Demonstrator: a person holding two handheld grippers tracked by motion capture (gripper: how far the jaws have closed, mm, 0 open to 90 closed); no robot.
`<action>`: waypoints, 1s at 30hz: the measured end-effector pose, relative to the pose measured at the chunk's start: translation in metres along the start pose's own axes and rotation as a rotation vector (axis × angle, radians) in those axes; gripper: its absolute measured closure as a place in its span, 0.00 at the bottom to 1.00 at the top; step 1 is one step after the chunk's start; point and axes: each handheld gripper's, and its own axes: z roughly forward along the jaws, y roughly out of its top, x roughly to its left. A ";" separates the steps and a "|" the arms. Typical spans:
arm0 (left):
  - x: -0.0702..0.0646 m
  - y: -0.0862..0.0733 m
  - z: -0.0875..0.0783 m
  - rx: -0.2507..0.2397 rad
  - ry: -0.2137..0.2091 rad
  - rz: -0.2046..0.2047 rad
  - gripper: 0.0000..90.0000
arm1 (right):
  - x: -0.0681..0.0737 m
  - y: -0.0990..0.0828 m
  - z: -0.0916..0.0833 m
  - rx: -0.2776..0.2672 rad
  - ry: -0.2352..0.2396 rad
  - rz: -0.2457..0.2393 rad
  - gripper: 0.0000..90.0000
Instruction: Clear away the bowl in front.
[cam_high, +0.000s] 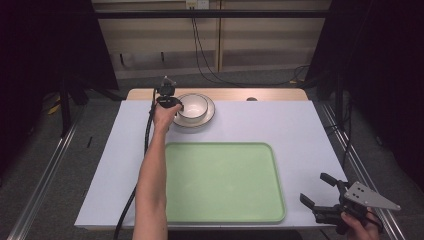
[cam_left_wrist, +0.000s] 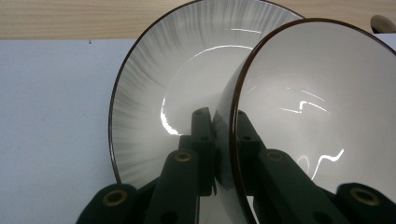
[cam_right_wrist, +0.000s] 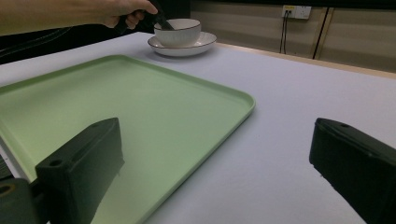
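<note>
Now grasp step: left tool (cam_left_wrist: 223, 140) clamped on rim of white brown-edged ceramic bowl (cam_high: 193, 106), sitting in matching plate (cam_high: 209, 118) beneath. Next: careful lift toward green plastic tray (cam_high: 222, 181). Right tool (cam_high: 325, 192) idle, gaping, empty.

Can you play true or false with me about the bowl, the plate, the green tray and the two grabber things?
1. The left gripper pinches the rim of the bowl. True.
2. The bowl sits on the green tray. False: it sits on the plate, at the far end of the table.
3. The right gripper holds a spoon. False: its jaws stand open with nothing between them.
4. The green tray has nothing on it. True.
5. The plate is black. False: it is white with a dark rim.
</note>
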 end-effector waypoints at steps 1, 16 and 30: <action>0.000 0.000 0.000 0.000 0.000 0.000 0.92 | 0.000 0.000 0.000 0.000 0.000 0.000 0.03; -0.002 0.001 -0.005 0.008 0.002 -0.006 0.92 | 0.000 0.000 0.000 -0.005 -0.005 0.005 0.03; -0.004 0.004 -0.016 0.001 -0.021 0.004 0.92 | 0.001 0.000 0.000 -0.022 0.003 0.016 0.03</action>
